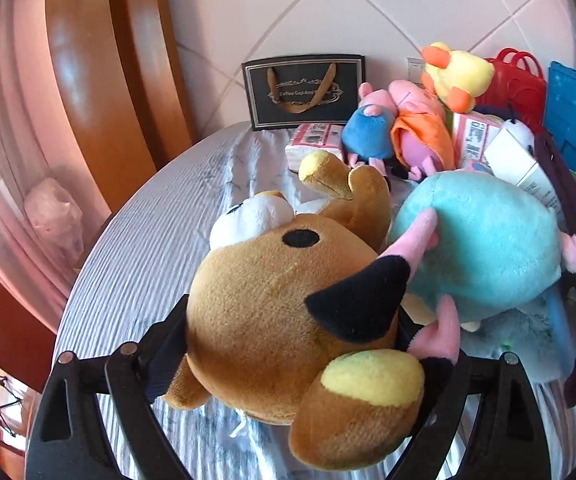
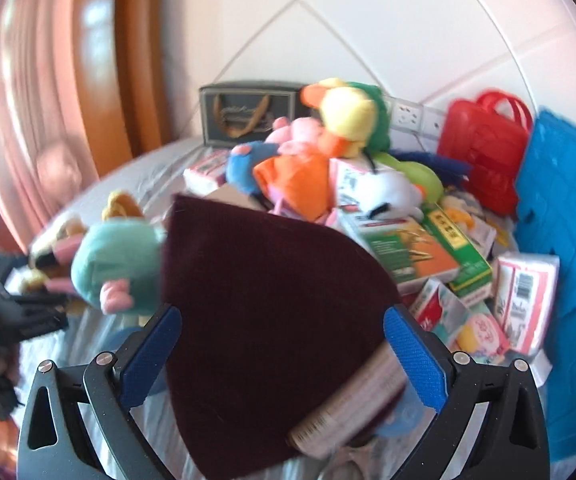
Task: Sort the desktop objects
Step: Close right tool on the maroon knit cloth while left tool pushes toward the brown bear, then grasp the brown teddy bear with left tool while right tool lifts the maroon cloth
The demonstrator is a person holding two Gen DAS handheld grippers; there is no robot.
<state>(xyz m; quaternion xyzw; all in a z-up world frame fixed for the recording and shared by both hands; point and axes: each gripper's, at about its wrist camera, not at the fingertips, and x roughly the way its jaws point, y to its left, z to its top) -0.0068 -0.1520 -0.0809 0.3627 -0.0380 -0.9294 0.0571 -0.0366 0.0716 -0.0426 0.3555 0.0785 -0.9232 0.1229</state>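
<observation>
A brown plush toy (image 1: 272,312) with black ears and yellow paws fills the gap of my left gripper (image 1: 295,320). The left pad presses on its head and the right finger is hidden behind its paw, so the gripper is shut on it. A teal plush (image 1: 483,240) with pink limbs leans against it on the right. My right gripper (image 2: 282,314) has blue pads (image 2: 152,356) and is shut on a dark maroon cloth (image 2: 264,300) with a barcode label (image 2: 347,404) at its lower edge. In the blurred right wrist view the left gripper (image 2: 20,304) sits at the far left beside the teal plush (image 2: 116,268).
The round table carries a pale striped cloth (image 1: 140,248). At the back stand a black gift bag (image 1: 303,92), pig plushes (image 1: 415,128), a yellow duck (image 1: 459,76) and tissue packs (image 1: 315,140). A red basket (image 2: 483,148), a blue basket (image 2: 563,248) and green boxes (image 2: 419,248) crowd the right.
</observation>
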